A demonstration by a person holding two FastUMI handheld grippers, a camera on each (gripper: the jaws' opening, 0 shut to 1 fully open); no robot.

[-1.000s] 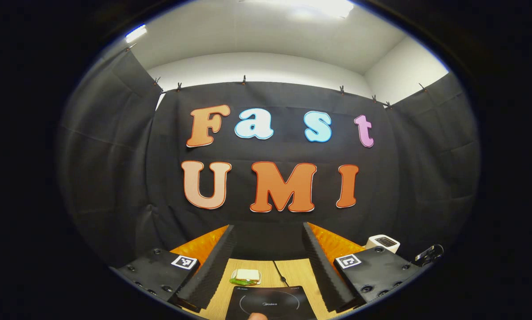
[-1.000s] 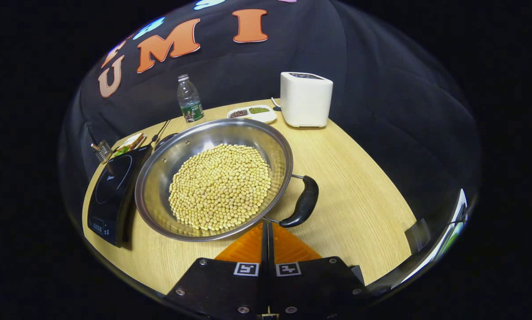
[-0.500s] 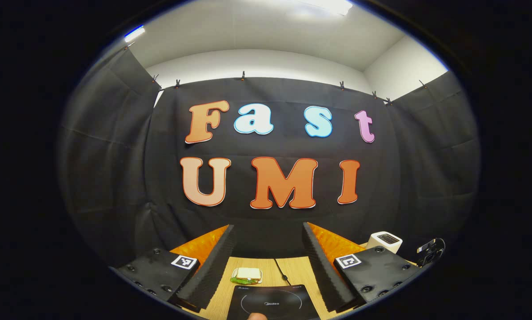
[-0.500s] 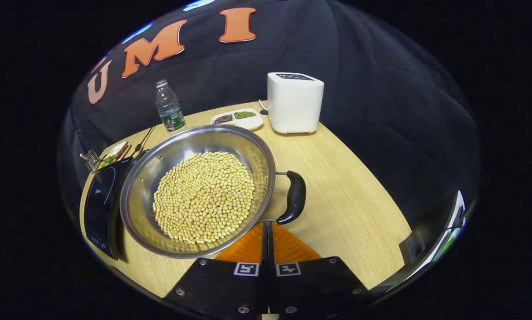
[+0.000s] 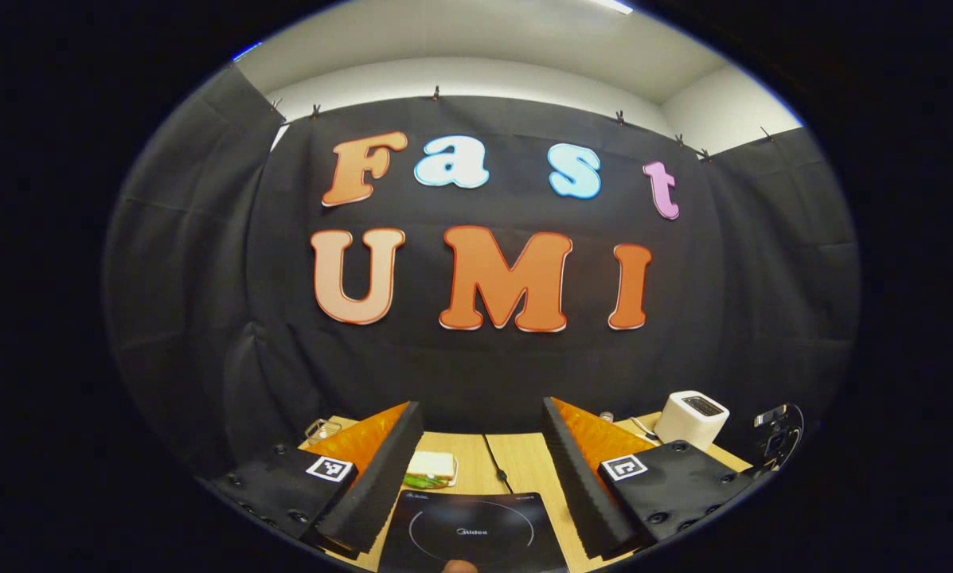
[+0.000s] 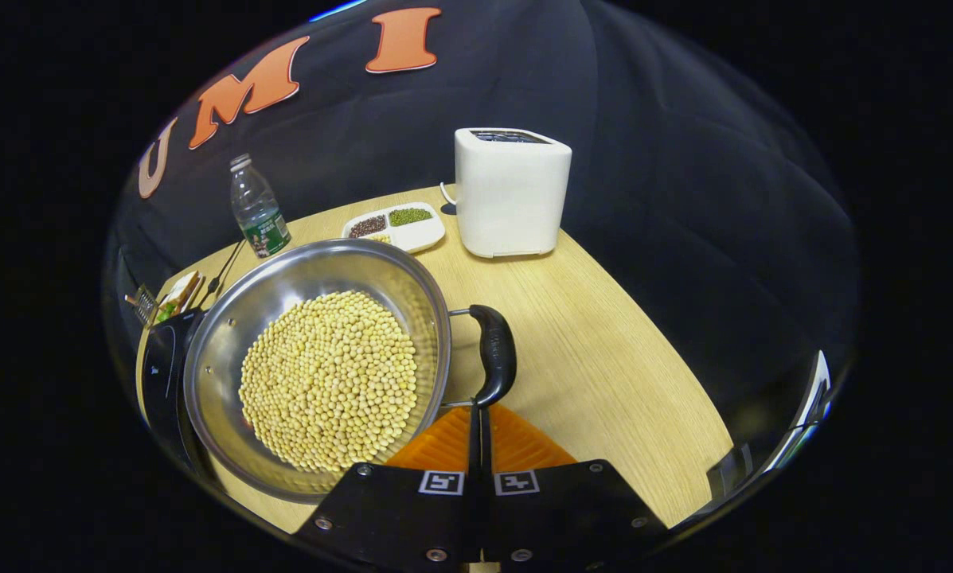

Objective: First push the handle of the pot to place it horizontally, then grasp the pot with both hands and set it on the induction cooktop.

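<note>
In the right gripper view, a steel pot [image 6: 317, 366] full of yellow beans [image 6: 329, 378] sits on a wooden table [image 6: 603, 374], with its black handle [image 6: 494, 354] at the 3 o'clock side. The right gripper [image 6: 474, 422], fingers pressed together and holding nothing, has its tips at the handle's near end. In the left gripper view, the left gripper [image 5: 476, 461] is wide open and empty above the black cooktop [image 5: 470, 535] at 6 o'clock.

My left finger covers part of the white plate with a sandwich [image 5: 431, 467]. The black induction cooktop [image 5: 470, 532] runs off the bottom edge of the left gripper view. In my right gripper view the steel pot of yellow beans [image 6: 317, 366] hides most of that cooktop [image 6: 160, 374]; its far handle is hidden too.
</note>
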